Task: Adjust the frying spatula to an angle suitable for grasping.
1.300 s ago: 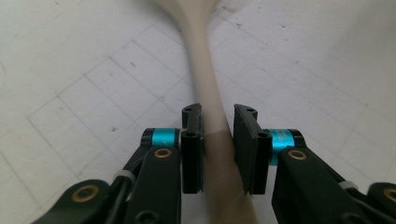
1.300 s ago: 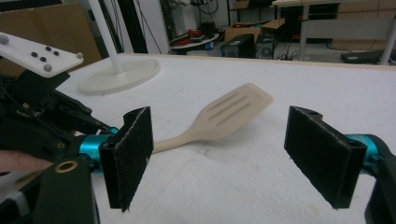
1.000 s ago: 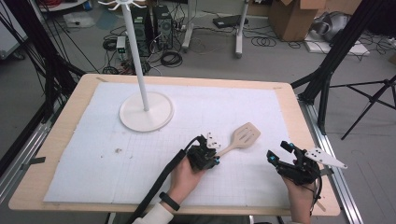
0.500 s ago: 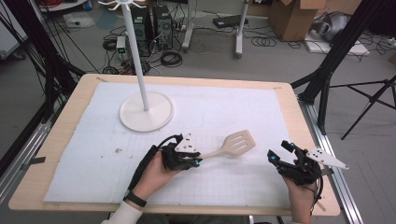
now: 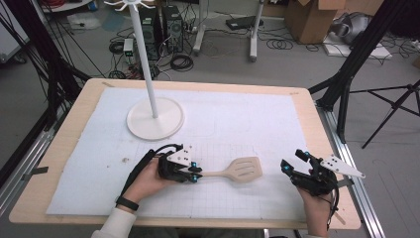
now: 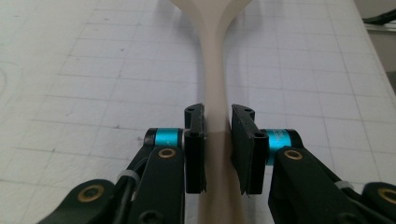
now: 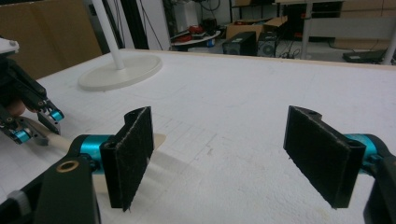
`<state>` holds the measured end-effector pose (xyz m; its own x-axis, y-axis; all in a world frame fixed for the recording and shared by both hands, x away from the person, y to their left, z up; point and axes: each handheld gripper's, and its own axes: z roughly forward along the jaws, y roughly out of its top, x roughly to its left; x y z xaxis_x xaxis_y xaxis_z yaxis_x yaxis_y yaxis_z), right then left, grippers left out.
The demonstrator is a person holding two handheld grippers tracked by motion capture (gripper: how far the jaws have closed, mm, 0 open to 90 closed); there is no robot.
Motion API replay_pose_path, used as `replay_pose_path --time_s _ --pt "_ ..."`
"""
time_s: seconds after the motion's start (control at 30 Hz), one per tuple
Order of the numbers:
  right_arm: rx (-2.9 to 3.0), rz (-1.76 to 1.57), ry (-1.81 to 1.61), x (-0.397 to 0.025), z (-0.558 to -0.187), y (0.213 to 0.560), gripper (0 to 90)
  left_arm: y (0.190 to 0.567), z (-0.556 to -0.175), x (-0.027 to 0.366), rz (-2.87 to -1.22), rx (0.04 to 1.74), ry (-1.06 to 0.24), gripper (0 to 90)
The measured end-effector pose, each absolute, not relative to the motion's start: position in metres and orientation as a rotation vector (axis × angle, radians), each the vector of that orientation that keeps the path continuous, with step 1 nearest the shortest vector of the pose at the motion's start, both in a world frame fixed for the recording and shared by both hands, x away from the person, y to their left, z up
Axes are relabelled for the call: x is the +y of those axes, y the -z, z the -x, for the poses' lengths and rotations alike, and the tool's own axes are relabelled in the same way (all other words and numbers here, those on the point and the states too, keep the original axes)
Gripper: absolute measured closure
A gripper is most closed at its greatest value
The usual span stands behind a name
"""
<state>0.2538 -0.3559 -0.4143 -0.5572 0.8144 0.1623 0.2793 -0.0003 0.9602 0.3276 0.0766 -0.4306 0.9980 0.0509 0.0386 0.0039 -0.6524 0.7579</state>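
Your left gripper (image 5: 194, 173), clenched on the slotted spatula (image 5: 236, 170) handle, has dragged it leftward; your right gripper (image 5: 296, 166) waits, released.

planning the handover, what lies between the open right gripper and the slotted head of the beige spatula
Nothing: in the high view only bare white gridded mat separates the right gripper from the beige slotted spatula.
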Motion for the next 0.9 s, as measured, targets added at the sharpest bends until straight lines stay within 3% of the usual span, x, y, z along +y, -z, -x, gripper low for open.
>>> replay_pose_path --time_s 0.23,0.57,0.67,0.9 --pt "1.835 -1.12 -1.582 -0.355 -0.254 0.414 23.1 0.434 -0.333 0.077 -2.296 -0.052 -0.05 75.3" --pt "1.847 -1.117 -1.569 -0.354 -0.256 0.416 23.1 0.436 -0.333 0.077 -2.294 -0.051 -0.045 73.7" --pt "1.857 -1.127 -1.563 -0.353 -0.256 0.416 23.1 0.429 -0.334 0.08 -2.214 0.041 -0.055 58.7" --pt "1.862 -1.11 -1.564 -0.352 -0.253 0.414 23.1 0.413 -0.329 0.098 -2.127 0.145 -0.087 38.0"
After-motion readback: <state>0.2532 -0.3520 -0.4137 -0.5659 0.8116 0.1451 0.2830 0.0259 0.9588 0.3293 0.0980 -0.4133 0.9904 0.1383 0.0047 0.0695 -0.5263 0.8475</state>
